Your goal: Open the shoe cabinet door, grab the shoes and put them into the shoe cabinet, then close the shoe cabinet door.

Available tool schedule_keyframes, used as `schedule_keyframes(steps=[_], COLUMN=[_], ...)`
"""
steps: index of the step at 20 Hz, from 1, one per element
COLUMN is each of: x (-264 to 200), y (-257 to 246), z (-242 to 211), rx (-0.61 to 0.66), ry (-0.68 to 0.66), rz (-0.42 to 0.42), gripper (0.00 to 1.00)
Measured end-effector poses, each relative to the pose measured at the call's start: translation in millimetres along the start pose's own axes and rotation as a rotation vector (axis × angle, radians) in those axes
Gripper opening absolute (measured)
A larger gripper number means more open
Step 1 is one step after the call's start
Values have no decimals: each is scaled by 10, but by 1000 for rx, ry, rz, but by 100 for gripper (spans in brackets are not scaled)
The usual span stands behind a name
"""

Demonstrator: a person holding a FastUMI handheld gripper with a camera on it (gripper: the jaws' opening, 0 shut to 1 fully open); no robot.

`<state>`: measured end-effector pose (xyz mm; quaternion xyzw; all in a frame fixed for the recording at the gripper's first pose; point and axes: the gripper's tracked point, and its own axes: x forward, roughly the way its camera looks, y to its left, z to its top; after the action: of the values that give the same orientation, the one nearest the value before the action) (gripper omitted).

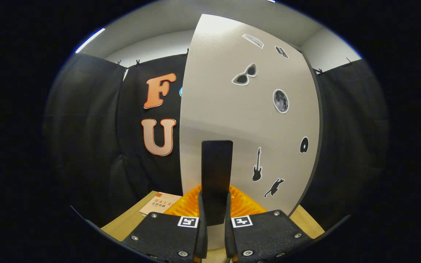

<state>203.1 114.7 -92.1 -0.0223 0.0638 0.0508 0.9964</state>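
shoe cabinet door (232,109) | pale grey, stickered | dark handle (216,175) clamped between gripper (216,223) fingers

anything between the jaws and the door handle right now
Nothing visible. The handle stands upright on the door and already sits between the gripper jaws, which close in on its lower end from both sides. Whether both press on it can't be told. The orange basket and book lie off to the sides, below.

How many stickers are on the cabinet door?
7 on the door: two at the top, sunglasses, moon, disc, guitar, cat. The handle, between the claw's fingers, may hide more.
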Motion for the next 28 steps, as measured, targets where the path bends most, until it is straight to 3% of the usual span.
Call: schedule_keyframes(steps=[17, 22, 28], x=[-906, -1124, -1294], y=[-941, -1305, -1929], z=[-127, -150, -235], rx=[48, 58, 59], ry=[-28, -46, -38], rz=[171, 167, 95], gripper=[18, 18, 17])
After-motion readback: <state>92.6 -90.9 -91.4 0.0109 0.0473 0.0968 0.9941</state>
